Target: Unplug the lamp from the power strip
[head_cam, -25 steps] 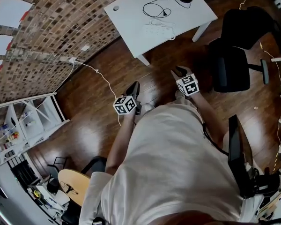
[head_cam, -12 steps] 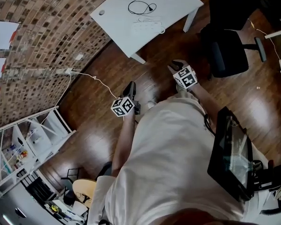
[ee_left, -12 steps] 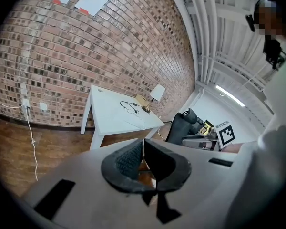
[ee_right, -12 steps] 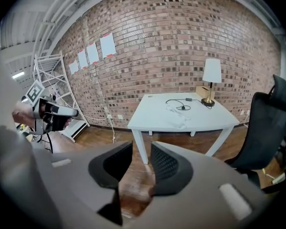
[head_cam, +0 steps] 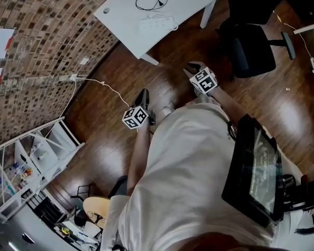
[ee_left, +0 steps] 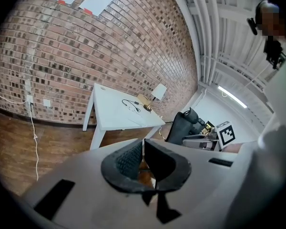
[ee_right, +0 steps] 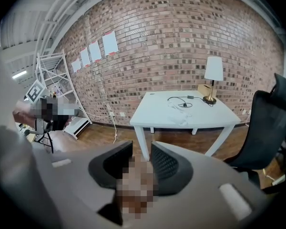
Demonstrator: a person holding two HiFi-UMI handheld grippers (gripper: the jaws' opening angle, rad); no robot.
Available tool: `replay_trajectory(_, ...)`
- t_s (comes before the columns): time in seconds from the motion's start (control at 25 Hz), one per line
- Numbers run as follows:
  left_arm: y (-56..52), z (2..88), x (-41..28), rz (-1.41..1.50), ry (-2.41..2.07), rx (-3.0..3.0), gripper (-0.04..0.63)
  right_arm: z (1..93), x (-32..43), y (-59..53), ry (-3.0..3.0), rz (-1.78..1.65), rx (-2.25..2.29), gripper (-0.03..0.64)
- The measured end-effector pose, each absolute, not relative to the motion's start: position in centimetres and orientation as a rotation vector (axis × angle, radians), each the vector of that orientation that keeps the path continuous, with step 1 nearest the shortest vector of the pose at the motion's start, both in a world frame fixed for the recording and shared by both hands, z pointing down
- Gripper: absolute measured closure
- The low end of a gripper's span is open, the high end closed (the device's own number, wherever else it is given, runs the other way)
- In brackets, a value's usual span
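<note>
The lamp (ee_right: 213, 75) with a white shade and brass base stands at the far right of the white table (ee_right: 157, 116). Its black cord (head_cam: 148, 2) loops toward the white power strip (head_cam: 158, 22), which lies flat on the table. Both grippers hang over the wood floor, well short of the table. My left gripper (head_cam: 143, 94) has its jaw tips together with nothing between them. My right gripper (head_cam: 192, 67) is open and holds nothing. From the left gripper view the lamp (ee_left: 157, 91) and the table (ee_left: 115, 116) are distant.
A black office chair (head_cam: 251, 46) stands right of the table. A brick wall runs behind, with a white cable (head_cam: 102, 85) trailing from it across the floor. A white shelf rack (head_cam: 26, 161) stands at the left. A dark screen (head_cam: 254, 169) hangs at the person's waist.
The head view has swung, so the table now sits higher and further left. Both grippers have edged a little toward the table. Their jaws look the same.
</note>
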State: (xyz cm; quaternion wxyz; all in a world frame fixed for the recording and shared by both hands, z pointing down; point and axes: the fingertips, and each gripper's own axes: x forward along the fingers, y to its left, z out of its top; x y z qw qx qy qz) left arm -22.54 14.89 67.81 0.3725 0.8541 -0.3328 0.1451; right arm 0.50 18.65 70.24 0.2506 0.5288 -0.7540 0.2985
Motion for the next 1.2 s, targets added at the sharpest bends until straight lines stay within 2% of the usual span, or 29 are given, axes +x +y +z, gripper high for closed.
replay_trajectory(0.64, 17.4, 68.1, -19.3, 0.386, -0.869, 2.181, 0.591, 71.4, 2.7, 20.0, -2.082, 0.804, 1.373, 0.503)
replay_trajectory(1.2, 18.7, 67.7, -10.4, 0.342, -0.856, 2.207, 0.591, 71.2, 11.4, 21.0, -2.075, 0.778, 1.394, 0.503)
